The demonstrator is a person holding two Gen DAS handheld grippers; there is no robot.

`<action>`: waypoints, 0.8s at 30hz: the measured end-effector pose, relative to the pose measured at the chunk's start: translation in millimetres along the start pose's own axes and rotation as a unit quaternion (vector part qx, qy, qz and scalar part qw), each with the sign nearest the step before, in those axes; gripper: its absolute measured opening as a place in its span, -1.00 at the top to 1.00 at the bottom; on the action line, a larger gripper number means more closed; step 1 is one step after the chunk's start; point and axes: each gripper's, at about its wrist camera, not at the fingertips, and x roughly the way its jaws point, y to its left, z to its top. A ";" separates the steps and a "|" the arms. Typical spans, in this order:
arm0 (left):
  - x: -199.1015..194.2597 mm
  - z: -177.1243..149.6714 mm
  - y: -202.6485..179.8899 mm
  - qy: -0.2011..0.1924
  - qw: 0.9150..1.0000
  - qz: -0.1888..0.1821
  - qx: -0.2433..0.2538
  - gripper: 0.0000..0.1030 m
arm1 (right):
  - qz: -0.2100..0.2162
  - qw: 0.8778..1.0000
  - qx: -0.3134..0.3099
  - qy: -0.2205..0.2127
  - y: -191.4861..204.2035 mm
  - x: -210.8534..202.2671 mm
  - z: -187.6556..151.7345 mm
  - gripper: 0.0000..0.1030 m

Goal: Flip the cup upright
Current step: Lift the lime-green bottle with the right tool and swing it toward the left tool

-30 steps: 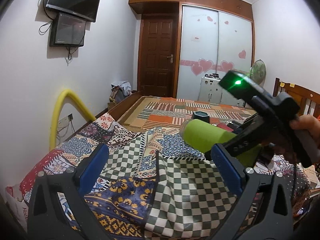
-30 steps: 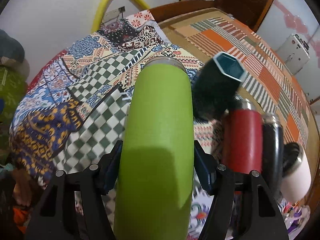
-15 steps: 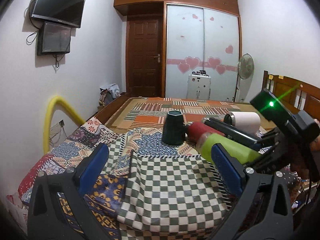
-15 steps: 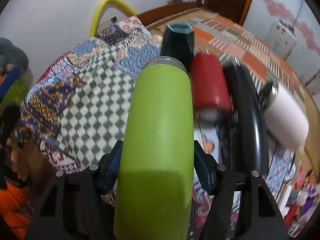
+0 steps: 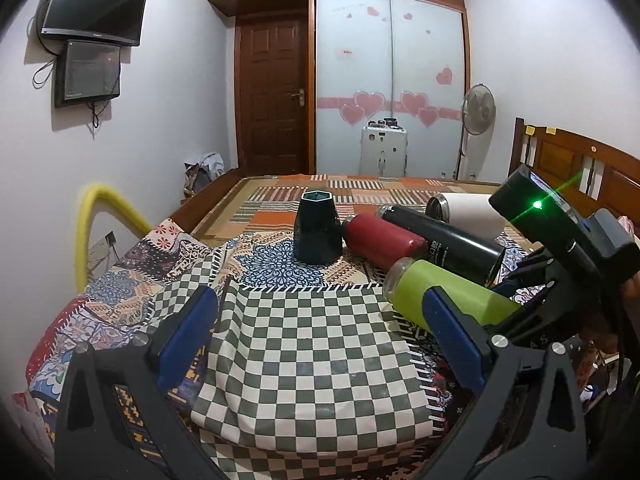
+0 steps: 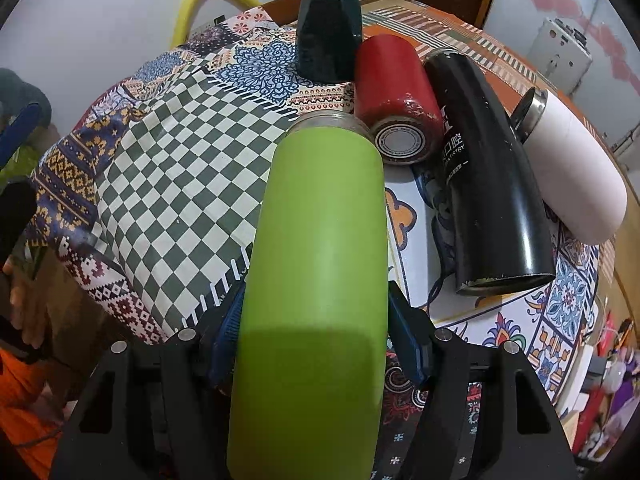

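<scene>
A lime green cup (image 6: 320, 264) lies on its side, its clear rim pointing away over the checkered cloth (image 6: 172, 168). My right gripper (image 6: 316, 336) is shut on the cup's body, blue pads on both sides. In the left wrist view the green cup (image 5: 444, 292) lies at the right with the right gripper (image 5: 520, 300) behind it. My left gripper (image 5: 320, 332) is open and empty above the checkered cloth (image 5: 312, 352), left of the cup.
A dark green faceted cup (image 5: 318, 226) stands upside down. A red bottle (image 5: 382, 240), a black bottle (image 5: 444, 240) and a white bottle (image 5: 466, 214) lie on their sides beside the green cup. A yellow hoop (image 5: 90, 220) rises at the bed's left edge.
The right gripper has carried the green cup down and to the right, close to the cloth beside the lying bottles. The left gripper has pulled back and tilted.
</scene>
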 end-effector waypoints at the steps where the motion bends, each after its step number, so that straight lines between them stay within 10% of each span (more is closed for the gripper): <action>1: 1.1 0.0 -0.2 0.002 1.000 0.000 -0.001 -1.00 | -0.001 1.000 -0.001 0.001 -0.3 -0.4 -1.3 -0.24; 16: -7.2 28.1 -26.8 0.006 1.000 -0.001 0.020 -1.00 | -0.010 0.995 0.004 -0.100 -3.9 -64.3 -39.3 -0.59; 24: 28.2 43.6 -73.3 0.077 0.995 -0.054 0.020 -1.00 | -0.092 0.974 0.051 -0.202 -37.2 -119.8 -71.1 -0.61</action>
